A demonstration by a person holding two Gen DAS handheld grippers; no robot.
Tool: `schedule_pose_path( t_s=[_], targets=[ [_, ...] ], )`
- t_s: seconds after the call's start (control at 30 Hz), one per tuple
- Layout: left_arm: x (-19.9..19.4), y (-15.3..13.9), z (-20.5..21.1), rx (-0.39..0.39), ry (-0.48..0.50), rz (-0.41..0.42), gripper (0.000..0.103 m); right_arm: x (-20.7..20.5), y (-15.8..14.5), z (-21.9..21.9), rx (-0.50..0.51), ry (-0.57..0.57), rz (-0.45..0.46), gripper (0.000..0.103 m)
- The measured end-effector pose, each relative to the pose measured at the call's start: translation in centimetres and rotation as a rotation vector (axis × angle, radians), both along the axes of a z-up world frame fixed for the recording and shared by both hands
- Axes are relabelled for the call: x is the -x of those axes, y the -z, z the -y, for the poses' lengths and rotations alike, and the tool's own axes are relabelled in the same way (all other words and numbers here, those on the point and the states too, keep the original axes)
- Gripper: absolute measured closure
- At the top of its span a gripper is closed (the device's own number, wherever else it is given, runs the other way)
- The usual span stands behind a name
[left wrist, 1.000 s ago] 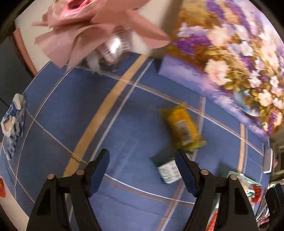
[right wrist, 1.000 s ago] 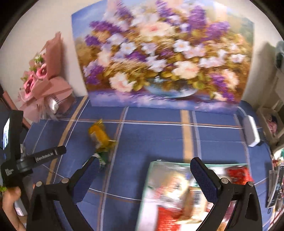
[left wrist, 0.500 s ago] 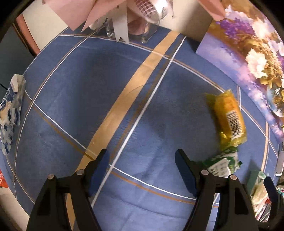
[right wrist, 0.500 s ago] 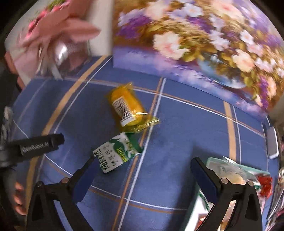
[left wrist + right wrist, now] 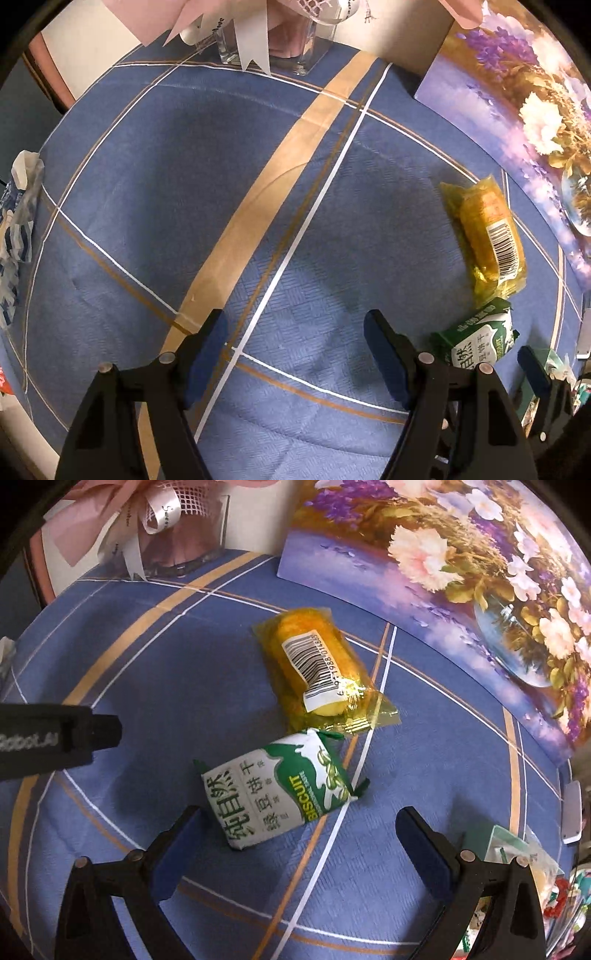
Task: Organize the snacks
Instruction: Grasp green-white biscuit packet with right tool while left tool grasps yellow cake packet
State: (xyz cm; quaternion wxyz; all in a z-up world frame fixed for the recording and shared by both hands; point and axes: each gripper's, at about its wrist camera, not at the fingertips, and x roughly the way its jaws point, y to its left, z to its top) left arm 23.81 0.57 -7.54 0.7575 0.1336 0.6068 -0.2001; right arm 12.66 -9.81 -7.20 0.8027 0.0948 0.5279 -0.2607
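A green and white biscuit packet (image 5: 280,790) lies on the blue checked tablecloth, touching a yellow wrapped snack (image 5: 317,672) with a barcode just behind it. My right gripper (image 5: 299,834) is open and empty, low over the cloth, with the biscuit packet just ahead between its fingers. My left gripper (image 5: 295,339) is open and empty over bare cloth; the yellow snack (image 5: 487,236) and biscuit packet (image 5: 476,341) lie to its right.
A clear box (image 5: 517,871) holding several snacks stands at the right. A flower painting (image 5: 461,561) leans on the wall behind. A pink bouquet in a glass vase (image 5: 173,535) stands at the back left. A blue and white wrapper (image 5: 16,236) lies at the left table edge.
My right gripper has moved left and down from over the clear box to the biscuit packet. My left gripper has moved left, away from the two snacks.
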Motion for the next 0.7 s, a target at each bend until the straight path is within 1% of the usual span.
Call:
schedule_pose_path(
  t_s=[0.17,0.27,0.4,0.47,0.5,0.57,0.7],
  targets=[
    [0.0,0.1,0.3,-0.006,0.011,0.002,0.026,-0.5,0.4,0.7,-0.004,-0.007,0.008,0.000],
    [0.4,0.2,0.7,-0.008,0.017,-0.003,0.026,-0.8,0.2,0.8,0.016,-0.021,0.011,0.000],
    [0.6,0.7,1.4,-0.012,0.021,-0.004,0.026,-1.2,0.1,0.6,0.016,-0.048,0.025,0.011],
    [0.6,1.0,1.4,-0.012,0.024,-0.003,0.026,-1.2,0.0,0.5,-0.004,-0.059,0.044,0.019],
    [0.6,0.9,1.5,-0.012,0.025,-0.003,0.026,-1.1,-0.1,0.5,-0.018,-0.064,0.055,0.026],
    [0.7,0.9,1.6,-0.013,0.028,-0.001,0.026,-1.0,-0.3,0.4,-0.020,-0.063,0.067,0.028],
    [1.0,0.8,2.2,-0.010,0.037,-0.001,0.026,-0.6,-0.6,0.4,-0.031,-0.051,0.096,0.028]
  ],
)
